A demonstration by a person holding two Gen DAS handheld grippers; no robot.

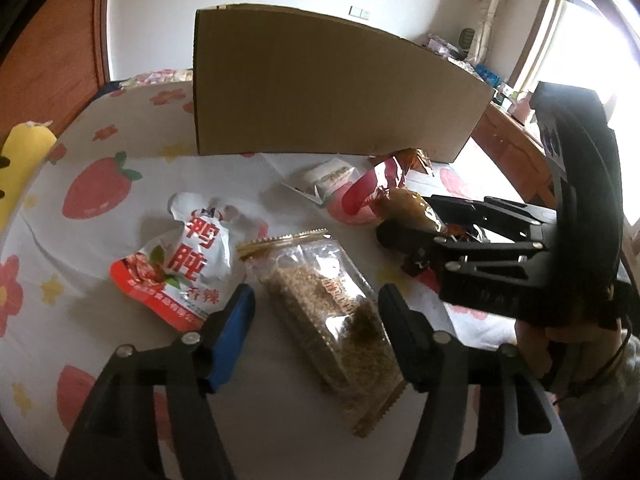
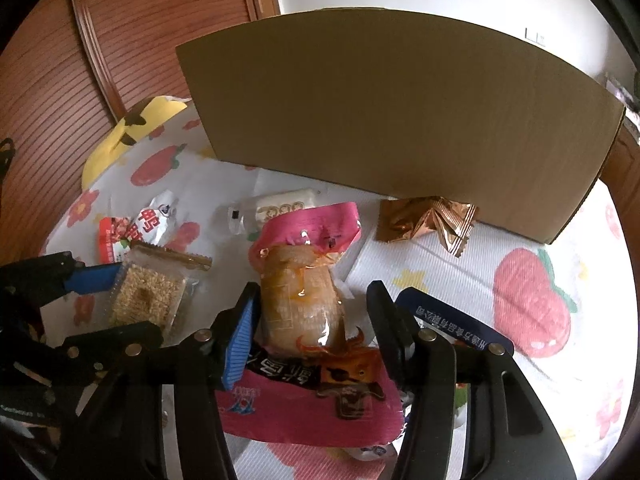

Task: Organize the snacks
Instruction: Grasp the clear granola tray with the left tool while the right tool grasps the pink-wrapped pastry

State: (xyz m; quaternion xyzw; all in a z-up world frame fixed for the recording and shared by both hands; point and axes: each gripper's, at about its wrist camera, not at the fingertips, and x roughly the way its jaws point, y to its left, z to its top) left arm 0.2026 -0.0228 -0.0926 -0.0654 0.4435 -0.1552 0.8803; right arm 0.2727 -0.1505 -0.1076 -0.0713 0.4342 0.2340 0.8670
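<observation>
Left hand-held gripper [image 1: 316,308] straddles sesame bar packet [image 1: 324,312], unclamped.

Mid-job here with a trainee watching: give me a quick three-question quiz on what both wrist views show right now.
1. True or false: the left claw straddles the clear packet of brown sesame brittle.
2. Which snack lies between the right claw fingers? A) pink-edged clear packet of glazed meat B) crumpled gold foil wrapper C) white and red pouch
3. What stands upright behind the snacks on the strawberry-print sheet?

Key: 1 true; 2 A; 3 the brown cardboard box.
</observation>
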